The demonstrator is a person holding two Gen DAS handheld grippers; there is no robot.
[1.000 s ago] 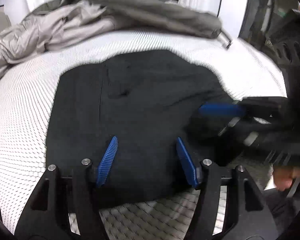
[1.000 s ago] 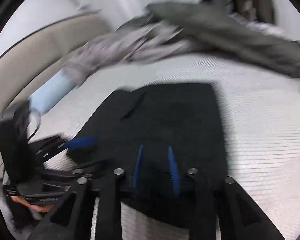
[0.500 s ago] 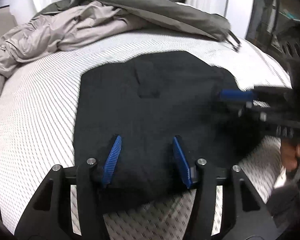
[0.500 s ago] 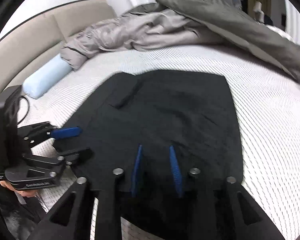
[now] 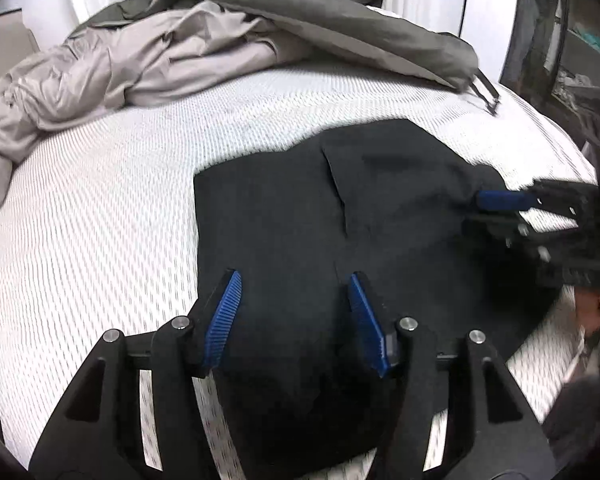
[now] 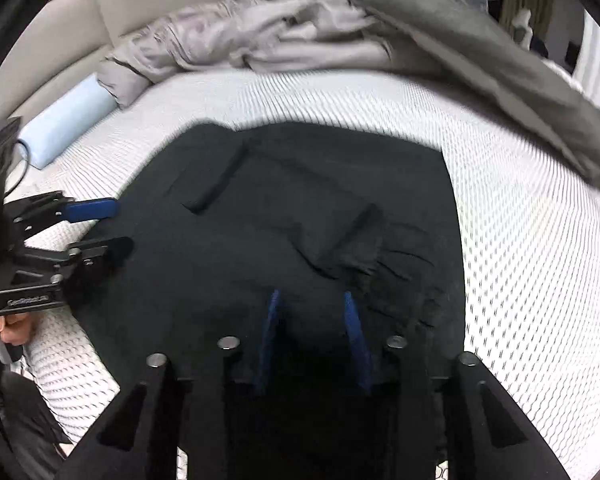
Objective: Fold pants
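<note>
The black pants (image 5: 300, 216) lie folded into a flat block on the white mattress (image 5: 100, 216). My left gripper (image 5: 294, 280) hovers over their near part, its jaws opening slightly with only flat fabric beneath. In the right wrist view the left gripper (image 6: 114, 226) stands at the left edge of the pants (image 6: 320, 200). My right gripper (image 6: 310, 296) is low over the near end, its jaws opening; the cloth lies under them, not pinched. The left wrist view shows the right gripper (image 5: 488, 212) at the pants' right edge.
A heap of grey and beige jackets (image 5: 160, 52) covers the back of the mattress, with a strap end (image 5: 486, 92) trailing off it. A light blue roll (image 6: 64, 124) lies by the beige headboard (image 6: 60, 40). A person's hand (image 5: 592, 308) shows at the right.
The right gripper's jaws have widened from nearly shut. The left gripper has slid left, so the pants now sit further right in its view. The pants stay flat.
</note>
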